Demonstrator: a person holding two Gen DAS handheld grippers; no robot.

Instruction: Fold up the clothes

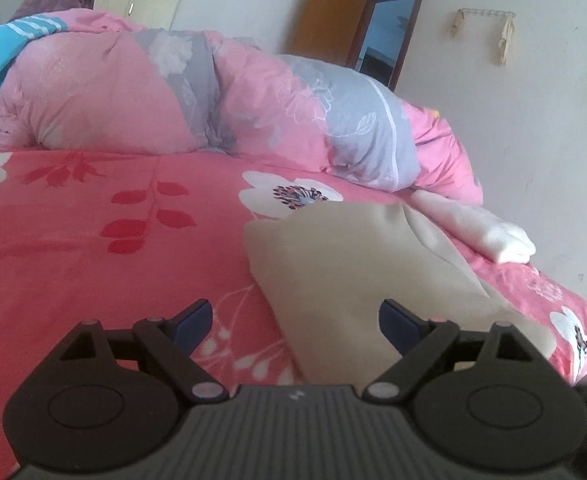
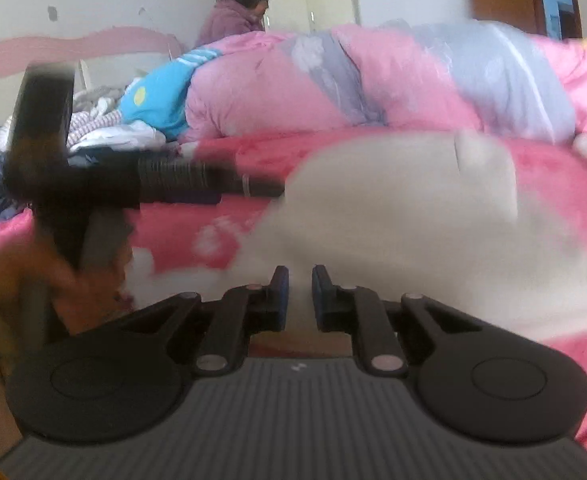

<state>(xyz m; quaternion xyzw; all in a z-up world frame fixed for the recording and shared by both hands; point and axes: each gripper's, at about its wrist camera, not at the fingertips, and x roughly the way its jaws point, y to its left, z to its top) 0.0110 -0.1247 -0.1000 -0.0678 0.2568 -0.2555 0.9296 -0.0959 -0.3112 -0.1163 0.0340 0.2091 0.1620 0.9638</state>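
A bed (image 1: pixel 73 260) spread with a red floral cover is seen from both wrist views. At far left, a person in a purple top (image 2: pixel 233 16) is seated behind a rolled pink and grey quilt (image 1: pixel 213 92); a blue garment (image 2: pixel 157 100) is draped at its left end. The left hand-held gripper (image 1: pixel 295 322) is held with its jaws wide apart, nothing between them, above the near left edge of a beige garment (image 1: pixel 333 272) laid flat on the bed. The right hand-held gripper (image 2: pixel 300 296) is drawn nearly together on a near fold of that garment. To the right, a folded white garment (image 1: pixel 493 232) is laid near the bed's edge.
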